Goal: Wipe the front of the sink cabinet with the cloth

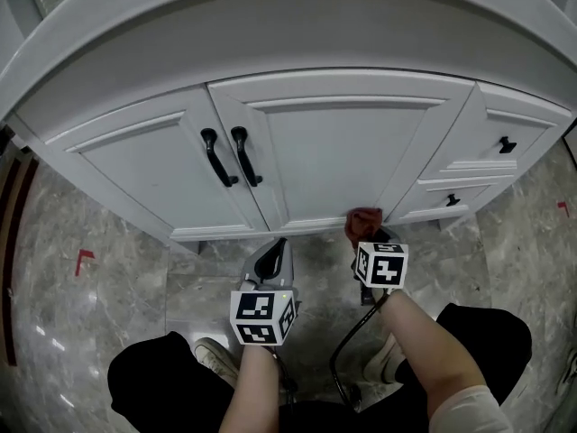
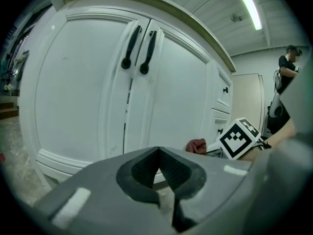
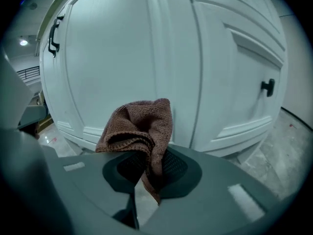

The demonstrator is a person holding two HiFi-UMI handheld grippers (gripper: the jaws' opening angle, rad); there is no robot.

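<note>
The right gripper (image 3: 146, 173) has its fingers closed on a reddish-brown cloth (image 3: 139, 129), pinching it near its lower edge. The rest of the cloth stands up out of the fingers as a bunched, folded wad. Its long axis runs along the line of the fingers, pointing forward at the white sink cabinet (image 1: 343, 142), and one rolled fold droops over to the left. In the head view the cloth sits low down at the bottom right corner of the right-hand door (image 1: 361, 115), just beside the upright strip that separates the door from the drawers (image 1: 478, 152). It overlaps the bottom rail there, but no view settles whether it actually presses on the painted surface. The left gripper (image 2: 157, 168) is held lower and further left, just beside the right one and a little back from the cabinet. It points at the foot of the cabinet below the two doors. Its fingers are together at the tips with nothing between them. Two black handles (image 1: 225, 156) hang side by side where the doors meet, and each drawer carries a small black knob (image 1: 507, 145). The grey marbled floor (image 1: 117, 287) bears a red corner mark (image 1: 83, 260) off to the left. In the left gripper view another person (image 2: 288, 67) stands far off at the right, under a long ceiling light (image 2: 252, 6).
</note>
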